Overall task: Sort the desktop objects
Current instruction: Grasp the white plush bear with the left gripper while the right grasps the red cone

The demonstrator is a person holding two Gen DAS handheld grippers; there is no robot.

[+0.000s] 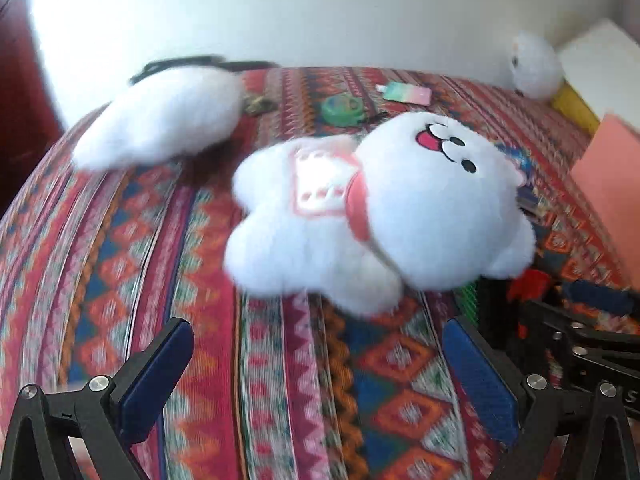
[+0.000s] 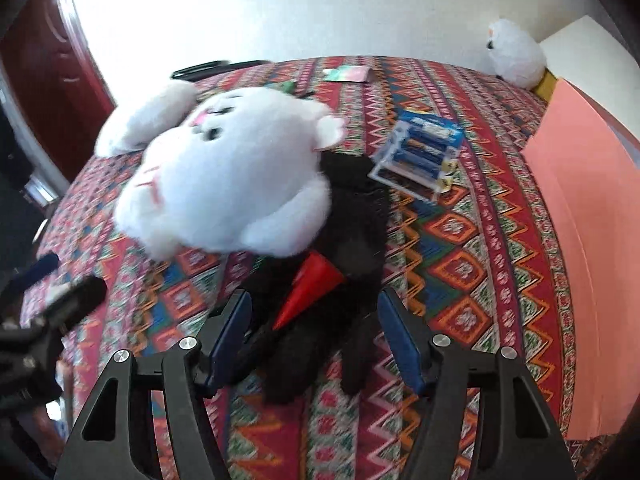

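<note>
A fluffy white plush bear [image 1: 380, 208] is lying on the woven zigzag tablecloth [image 1: 160, 260] ahead of the left gripper [image 1: 316, 364], which is gaping empty, while the right gripper [image 2: 316, 332] is straddling a shaggy black plush toy [image 2: 344, 248], its blue pads [image 2: 230, 336] not visibly pressing it.

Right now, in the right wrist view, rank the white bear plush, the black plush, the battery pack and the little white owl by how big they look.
1. white bear plush, largest.
2. black plush, partly under the bear and close to the camera, so its place is unsure.
3 and 4. battery pack and little white owl look alike; the owl is farther off, so I won't rank them.
</note>
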